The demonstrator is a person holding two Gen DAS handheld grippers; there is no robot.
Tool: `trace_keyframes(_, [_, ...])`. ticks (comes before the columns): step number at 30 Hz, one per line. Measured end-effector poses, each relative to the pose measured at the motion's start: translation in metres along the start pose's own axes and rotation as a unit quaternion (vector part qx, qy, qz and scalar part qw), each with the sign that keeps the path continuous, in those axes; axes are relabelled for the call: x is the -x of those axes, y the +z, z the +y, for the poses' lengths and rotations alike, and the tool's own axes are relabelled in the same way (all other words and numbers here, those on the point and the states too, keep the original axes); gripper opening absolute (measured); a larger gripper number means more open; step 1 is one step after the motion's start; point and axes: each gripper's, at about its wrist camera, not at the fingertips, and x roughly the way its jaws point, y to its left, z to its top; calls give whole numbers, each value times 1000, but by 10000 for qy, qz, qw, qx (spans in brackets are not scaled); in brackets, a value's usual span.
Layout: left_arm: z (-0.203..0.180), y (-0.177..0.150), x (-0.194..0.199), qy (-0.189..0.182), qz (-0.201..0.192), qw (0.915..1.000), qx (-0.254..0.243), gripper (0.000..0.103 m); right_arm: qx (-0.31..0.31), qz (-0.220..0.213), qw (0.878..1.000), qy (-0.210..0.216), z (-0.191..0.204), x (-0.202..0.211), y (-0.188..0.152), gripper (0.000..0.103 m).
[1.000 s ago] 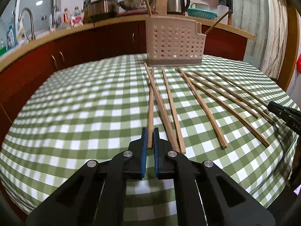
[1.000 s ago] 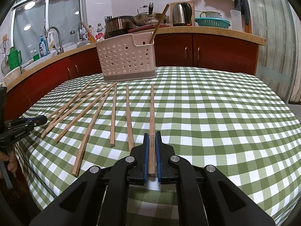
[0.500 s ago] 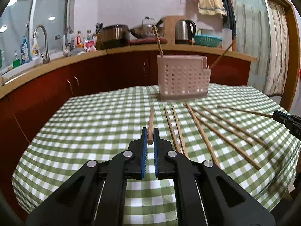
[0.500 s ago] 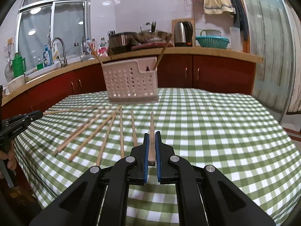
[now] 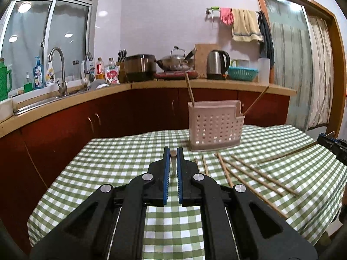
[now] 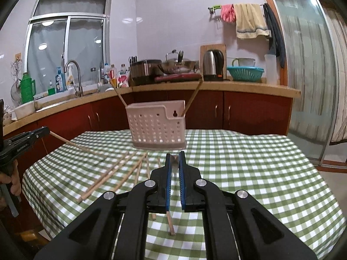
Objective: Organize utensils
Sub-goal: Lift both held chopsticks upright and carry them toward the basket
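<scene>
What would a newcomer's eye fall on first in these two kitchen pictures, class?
Probably the left gripper and the right gripper, each shut on a wooden chopstick seen end-on at the bottom centre of its view. Behind them, a pale perforated holder stands on the green checked tablecloth with two chopsticks leaning out of it, and more loose chopsticks lie fanned on the cloth in front of it.

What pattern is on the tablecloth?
Green and white checks; the tablecloth shows best in the right wrist view.
</scene>
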Motion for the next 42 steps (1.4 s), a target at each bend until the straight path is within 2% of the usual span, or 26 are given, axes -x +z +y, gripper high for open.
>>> trace_keyframes(11, [5,24,7,-217,12,9996,206,7,-40,-153,9999,10,0,4,21,7])
trace_keyframes(29, [8,54,-26,-290,17,9993,238,7,35,-192,9998,60,0,-29,52,7])
trace_keyframes(42, [5,77,-36,-426,-150,9987,257,7,-39,-273,9994,203,2,-37,72,7])
